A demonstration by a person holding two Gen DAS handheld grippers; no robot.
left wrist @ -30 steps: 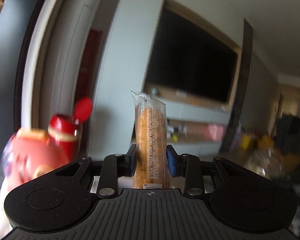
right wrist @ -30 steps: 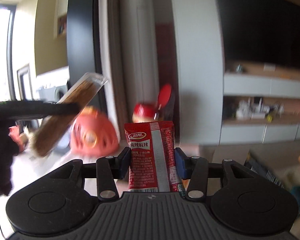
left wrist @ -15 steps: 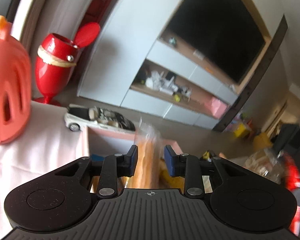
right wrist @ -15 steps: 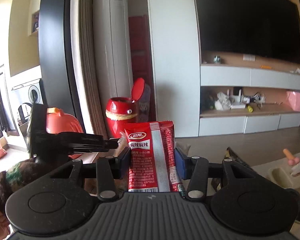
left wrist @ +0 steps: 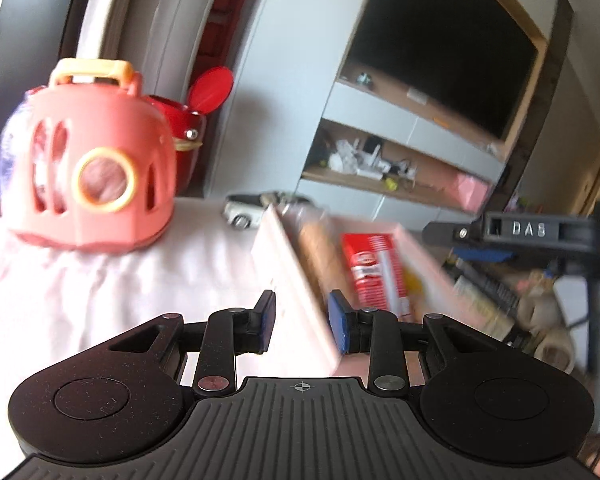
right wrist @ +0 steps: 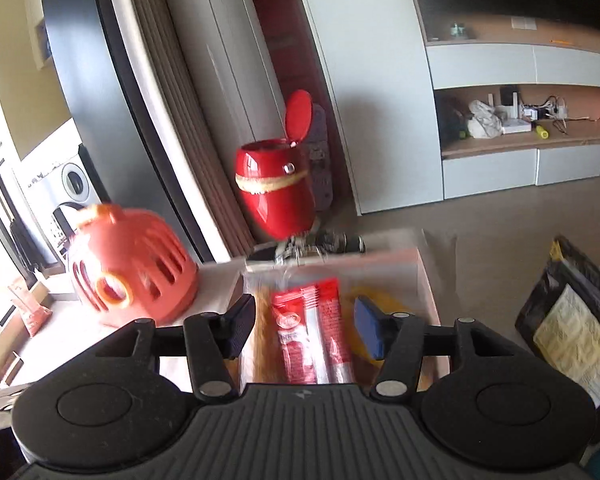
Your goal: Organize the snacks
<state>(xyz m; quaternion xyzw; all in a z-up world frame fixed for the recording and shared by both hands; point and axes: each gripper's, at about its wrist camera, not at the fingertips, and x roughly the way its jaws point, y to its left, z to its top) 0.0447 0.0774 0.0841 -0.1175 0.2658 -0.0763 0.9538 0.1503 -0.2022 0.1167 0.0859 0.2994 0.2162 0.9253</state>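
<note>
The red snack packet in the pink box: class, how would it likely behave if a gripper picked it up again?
The red snack packet looks thin and flat, so probably light. Its glossy film wrapper may slip between pads. It likely flexes somewhat, being a sealed pouch lying loose in the pink box.

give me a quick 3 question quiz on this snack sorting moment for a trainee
1. True or false: the left gripper is clamped on a snack.
2. Where does the red snack packet lie?
A. on the white cloth
B. in the pink box
C. in the orange basket-shaped toy
3. Fill in: in the right wrist view, the red packet lies below the right gripper, whose jaws are ____.

Key
1. False: its jaws are apart with nothing between them.
2. B, beside the long clear-wrapped brown snack.
3. open
</note>
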